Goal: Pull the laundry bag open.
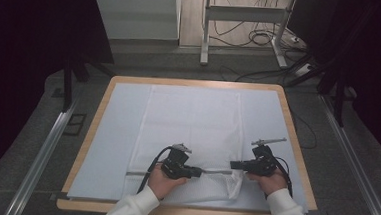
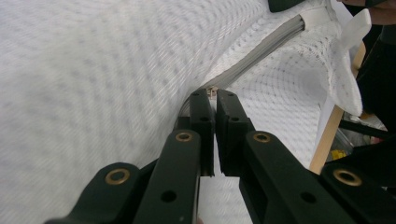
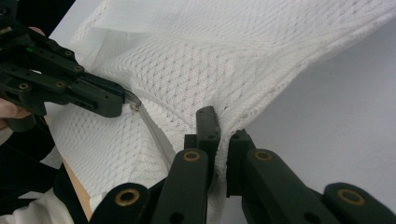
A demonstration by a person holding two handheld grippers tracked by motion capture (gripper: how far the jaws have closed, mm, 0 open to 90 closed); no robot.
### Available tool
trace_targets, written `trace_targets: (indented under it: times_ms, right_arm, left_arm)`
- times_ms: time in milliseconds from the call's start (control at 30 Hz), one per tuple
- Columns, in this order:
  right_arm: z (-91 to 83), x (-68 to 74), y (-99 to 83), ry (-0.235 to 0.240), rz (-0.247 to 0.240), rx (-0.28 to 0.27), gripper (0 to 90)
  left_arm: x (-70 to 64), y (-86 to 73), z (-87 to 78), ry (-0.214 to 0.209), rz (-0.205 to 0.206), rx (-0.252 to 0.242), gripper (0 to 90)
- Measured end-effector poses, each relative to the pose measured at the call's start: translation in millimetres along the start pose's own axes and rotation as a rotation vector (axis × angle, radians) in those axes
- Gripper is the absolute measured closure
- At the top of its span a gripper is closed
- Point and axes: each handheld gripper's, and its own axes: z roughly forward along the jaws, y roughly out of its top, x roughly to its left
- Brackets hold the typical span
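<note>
Mesh bag (image 1: 192, 122) between grippers — left gripper (image 1: 198, 172) pinching zipper pull (image 2: 212, 91), right gripper (image 1: 233, 165) clamping corner

In the right gripper view, the right gripper (image 3: 223, 128) rose from six o'clock, its black jaws pinched on a fold of the white mesh fabric bag (image 3: 187, 70). At nine o'clock the left gripper (image 3: 122, 103) clamped the small metal zipper pull (image 3: 135, 107). A pale grey table sheet (image 3: 336, 116) lay at three o'clock.
</note>
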Motion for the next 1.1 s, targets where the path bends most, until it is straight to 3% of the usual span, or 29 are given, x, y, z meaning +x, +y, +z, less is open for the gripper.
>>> trace_targets:
  times_ms: [900, 1033, 1100]
  right_arm:
    - [-0.3, -0.9, -0.1, -0.013, 0.001, -0.007, 87.9]
    - [-0.9, -1.0, 0.0, -0.025, -0.001, -0.006, 87.9]
    - [-2.3, -3.0, -0.1, -0.026, 0.002, -0.014, 87.9]
  left_arm:
    - [30.2, -29.1, -50.2, 0.048, -0.060, -0.054, 87.2]
    - [37.5, -35.6, -61.0, 0.088, -0.067, -0.059, 87.3]
    - [41.5, -38.3, -65.7, 0.084, -0.080, -0.065, 87.3]
